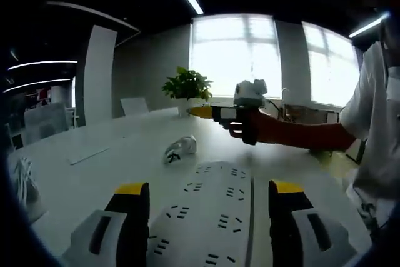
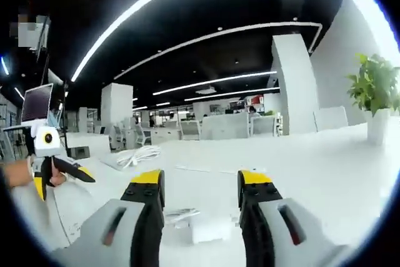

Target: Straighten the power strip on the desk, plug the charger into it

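Observation:
A white power strip [image 1: 206, 211] lies flat on the white desk [image 1: 125, 142], running away from me between the jaws of my left gripper [image 1: 209, 189], which is open and straddles its near end. Just beyond its far end lies the white charger [image 1: 180, 148] with its cable wound up. My right gripper [image 1: 209, 112], held by a hand, hovers above the desk past the charger. In the right gripper view, that gripper [image 2: 202, 179] is open, and the charger [image 2: 209, 228] sits low between its jaws. The left gripper [image 2: 72, 173] shows at the left over the strip [image 2: 62, 214].
A potted plant [image 1: 186, 85] stands at the desk's far edge. A loose bundle of white cable [image 2: 140, 154] and a thin flat white item [image 1: 87, 156] lie on the desk. A person in white [image 1: 375, 123] stands at the right. Chairs [image 2: 219, 126] line the desk's side.

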A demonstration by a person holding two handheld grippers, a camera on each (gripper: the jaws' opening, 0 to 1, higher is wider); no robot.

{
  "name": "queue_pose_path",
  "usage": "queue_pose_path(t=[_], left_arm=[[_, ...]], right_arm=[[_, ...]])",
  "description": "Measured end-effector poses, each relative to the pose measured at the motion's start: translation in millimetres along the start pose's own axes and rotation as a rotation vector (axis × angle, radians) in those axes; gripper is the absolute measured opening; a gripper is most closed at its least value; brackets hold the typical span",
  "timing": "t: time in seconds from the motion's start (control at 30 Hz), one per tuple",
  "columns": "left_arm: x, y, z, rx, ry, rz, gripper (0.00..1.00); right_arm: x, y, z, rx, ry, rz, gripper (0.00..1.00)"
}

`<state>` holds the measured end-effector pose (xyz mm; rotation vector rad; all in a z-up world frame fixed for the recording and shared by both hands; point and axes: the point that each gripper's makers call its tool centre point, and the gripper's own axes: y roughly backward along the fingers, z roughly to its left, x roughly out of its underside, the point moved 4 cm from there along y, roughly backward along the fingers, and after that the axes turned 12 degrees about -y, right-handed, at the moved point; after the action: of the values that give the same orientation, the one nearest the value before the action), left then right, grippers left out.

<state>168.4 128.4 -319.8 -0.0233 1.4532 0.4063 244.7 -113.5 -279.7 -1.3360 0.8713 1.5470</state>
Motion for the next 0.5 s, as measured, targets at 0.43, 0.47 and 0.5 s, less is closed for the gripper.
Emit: queue_pose_path(t=[0.43,0.47,0.5], left_arm=[[0.6,-0.3,-0.6,0.004,0.005,0.000,0.78],[0.6,-0.3,-0.6,0.005,0.005,0.000,0.78],[0.5,-0.3,-0.5,0.005,0.006,-0.001,0.78]], right_arm=[[50.2,2.2,21.6,0.199,0.233,0.287,0.82],[48.4,-1.9,25.9,0.191,0.315,0.288,0.81],[47.4,-6.3,32.1,0.161,0.371,0.286,0.78]])
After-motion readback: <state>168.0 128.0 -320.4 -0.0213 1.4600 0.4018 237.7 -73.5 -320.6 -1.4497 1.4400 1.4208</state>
